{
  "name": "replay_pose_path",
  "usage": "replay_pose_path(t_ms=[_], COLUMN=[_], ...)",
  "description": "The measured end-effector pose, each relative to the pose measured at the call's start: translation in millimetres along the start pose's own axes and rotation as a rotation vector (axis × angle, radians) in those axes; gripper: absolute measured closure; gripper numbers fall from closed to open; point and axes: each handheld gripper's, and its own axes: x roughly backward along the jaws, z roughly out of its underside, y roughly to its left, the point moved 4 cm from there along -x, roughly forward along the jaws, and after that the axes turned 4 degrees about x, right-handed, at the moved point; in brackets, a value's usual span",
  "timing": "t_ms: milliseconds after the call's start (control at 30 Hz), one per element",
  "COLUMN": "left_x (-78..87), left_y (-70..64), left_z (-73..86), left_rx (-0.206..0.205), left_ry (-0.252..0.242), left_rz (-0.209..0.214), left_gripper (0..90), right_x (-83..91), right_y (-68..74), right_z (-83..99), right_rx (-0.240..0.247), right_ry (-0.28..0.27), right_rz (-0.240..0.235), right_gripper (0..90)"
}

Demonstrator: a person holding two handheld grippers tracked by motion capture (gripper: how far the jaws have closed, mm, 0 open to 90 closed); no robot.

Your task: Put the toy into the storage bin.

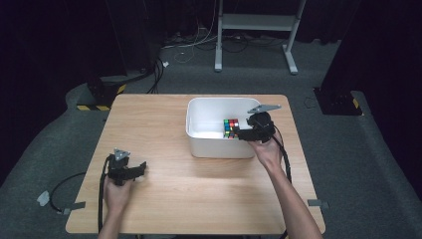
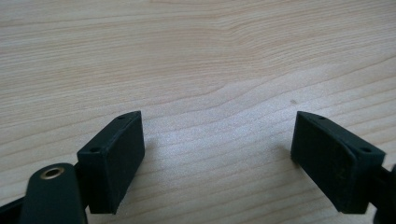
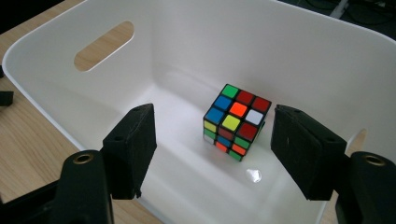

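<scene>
High view: the wooden counter (image 1: 199, 189) carries a white bin (image 1: 199, 124) at about 1 o'clock from its centre. The bin is a rounded, glossy tub with an oval handle slot (image 3: 103, 45) cut into its wall.

Inside the bin, on its floor toward the 3 o'clock side, lies the cube (image 1: 231, 128). In the right gripper view the cube (image 3: 236, 122) is a three-by-three puzzle with black edges, scrambled: its top face shows green, red, blue, orange, white and yellow stickers, and its side faces show yellow, green, blue, orange and red. It sits slightly tilted, one corner turned toward the camera, touching nothing but the bin floor.

The right hand-held gripper (image 1: 244, 133) hangs over the bin's 3 o'clock rim, released, its jaws spread wide either side of the cube without touching it.

The left hand-held gripper (image 1: 142, 168) rests low over bare wood at 8 o'clock on the counter, well apart from the bin, also released with jaws wide and nothing between them.
</scene>
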Motion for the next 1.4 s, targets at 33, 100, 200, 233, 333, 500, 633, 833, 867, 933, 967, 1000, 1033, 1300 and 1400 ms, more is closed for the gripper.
replay_pose_path(t_ms=[33, 100, 200, 233, 333, 500, 633, 833, 867, 933, 967, 1000, 1033, 1300, 1400], left_x=[0.0, 0.0, 0.0, 0.0, 0.0, 0.0, 0.0, 0.0, 0.0, 0.0, 0.0, 0.0, 0.0, 0.0, 0.0], left_y=[0.0, 0.0, -0.1, -0.1, -0.1, -0.1, -0.1, -0.1, -0.1, -0.1, -0.1, -0.1, -0.1, -0.1, -0.2], left_z=[0.0, 0.0, 0.0, 0.0, 0.0, 0.0, 0.0, 0.0, 0.0, 0.0, 0.0, 0.0, 0.0, 0.0, 0.0], left_rx=[0.0, 0.0, 0.001, 0.001, 0.002, 0.0, 0.0, 0.0, 0.0, 0.0, 0.0, 0.0, 0.0, 0.0, 0.001], left_ry=[0.0, 0.0, 0.0, 0.0, -0.001, 0.001, 0.0, 0.0, 0.0, 0.0, 0.0, 0.0, 0.0, 0.0, 0.0], left_rz=[0.0, 0.0, 0.0, 0.0, 0.0, -0.001, -0.001, -0.001, -0.001, -0.001, -0.001, -0.001, -0.001, -0.001, -0.001], left_gripper=[17.6, 17.6, 17.6, 17.6, 17.6, 17.6, 17.6, 17.6, 17.6, 17.6, 17.6, 17.6, 17.6, 17.6, 17.6], right_x=[0.8, 1.8, 7.0, 8.1, 11.3, 17.7, 21.9, 27.3, 27.8, 29.4, 30.0, 30.0, 32.0, 40.3, 43.7], right_y=[-0.3, -0.7, -2.1, -2.2, -2.7, -3.9, -4.8, -5.2, -4.9, -3.4, -3.2, -3.2, -3.3, -6.8, -7.5], right_z=[0.1, 0.0, -0.4, -0.5, -0.6, -0.8, -0.7, 0.0, 0.1, 0.6, 0.7, 0.7, 1.4, 2.7, 2.8], right_rx=[0.0, -0.001, -0.01, -0.01, -0.011, -0.007, -0.011, 0.003, 0.005, 0.017, 0.023, 0.023, 0.024, 0.007, 0.004], right_ry=[-0.006, -0.013, -0.037, -0.041, -0.051, -0.082, -0.1, -0.122, -0.124, -0.124, -0.129, -0.129, -0.14, -0.161, -0.172], right_rz=[0.001, 0.001, -0.002, -0.001, -0.001, 0.013, 0.012, 0.038, 0.04, 0.044, 0.044, 0.044, 0.041, 0.041, 0.04], right_gripper=[31.1, 31.1, 31.2, 31.2, 31.2, 30.1, 28.6, 28.2, 28.3, 28.3, 28.3, 28.3, 28.3, 28.3, 28.4])
